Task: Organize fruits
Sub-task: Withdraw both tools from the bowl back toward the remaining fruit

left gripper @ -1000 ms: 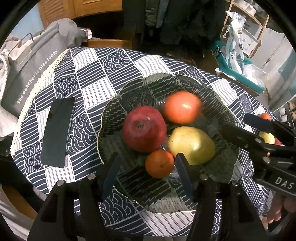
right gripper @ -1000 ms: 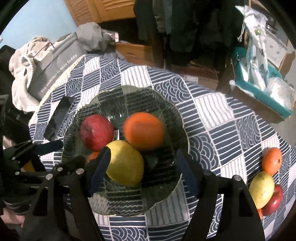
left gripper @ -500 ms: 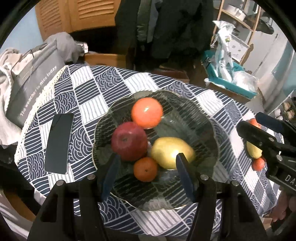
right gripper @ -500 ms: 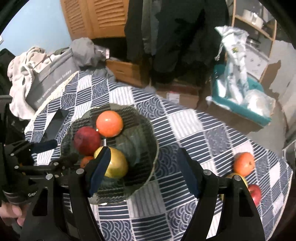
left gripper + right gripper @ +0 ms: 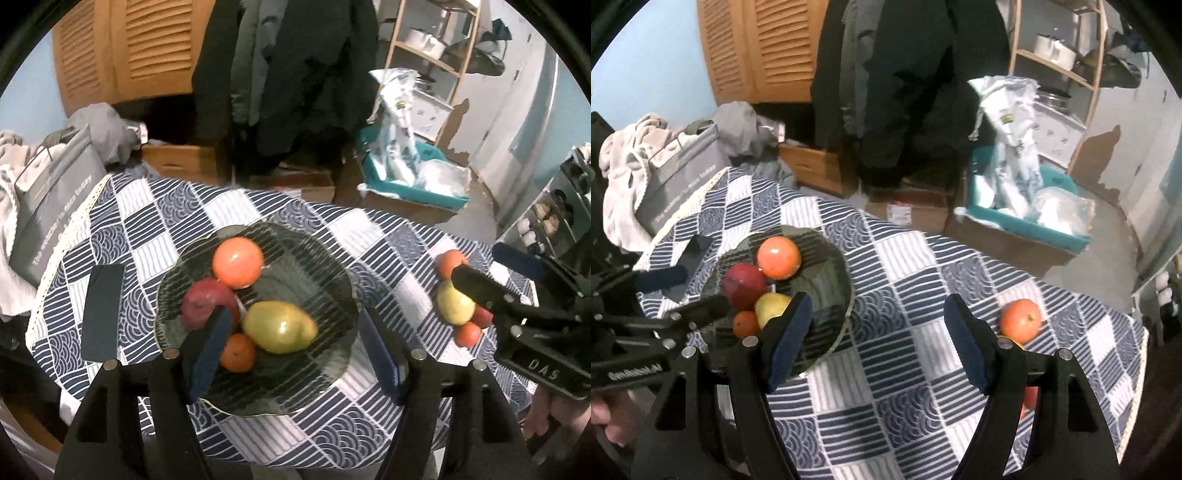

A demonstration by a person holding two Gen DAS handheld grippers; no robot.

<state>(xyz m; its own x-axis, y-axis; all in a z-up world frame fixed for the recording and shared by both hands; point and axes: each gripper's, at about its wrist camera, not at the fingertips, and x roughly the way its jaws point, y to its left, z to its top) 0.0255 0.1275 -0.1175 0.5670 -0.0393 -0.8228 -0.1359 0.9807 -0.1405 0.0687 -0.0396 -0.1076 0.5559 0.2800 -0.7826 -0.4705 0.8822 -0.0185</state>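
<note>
Both grippers are pulling up and back from the glass bowl [image 5: 343, 280]; a second ago it was filling both views, and now the whole table [image 5: 923, 258] and the room beyond are showing, with the right view swinging toward the far fruit.

Going left to right: a dark phone [image 5: 101, 314] is lying flat beside the bowl. The left gripper [image 5: 295, 345] is hanging over the bowl's near rim, its jaws spread wide and gripping nothing. Inside the bowl are sitting a red apple [image 5: 207, 304], a large orange [image 5: 238, 262], a small orange [image 5: 238, 352] and a yellow mango [image 5: 279, 326], all packed close. Further right, well apart from the bowl, the loose fruit pile [image 5: 458, 306] is waiting on the cloth. The right gripper [image 5: 877, 339] is also gaping and carrying nothing, and it is hovering between bowl and pile (its own view is catching only one orange [image 5: 1021, 319] clearly; its right finger is hiding the rest).

The risk, as I judge it, is that the piled fruits are touching, so closing on one may be nudging a neighbour off the table's near edge. Round, smooth skins may also be slipping from the pads, and adding to a crowded bowl may be rolling the small orange out
</note>
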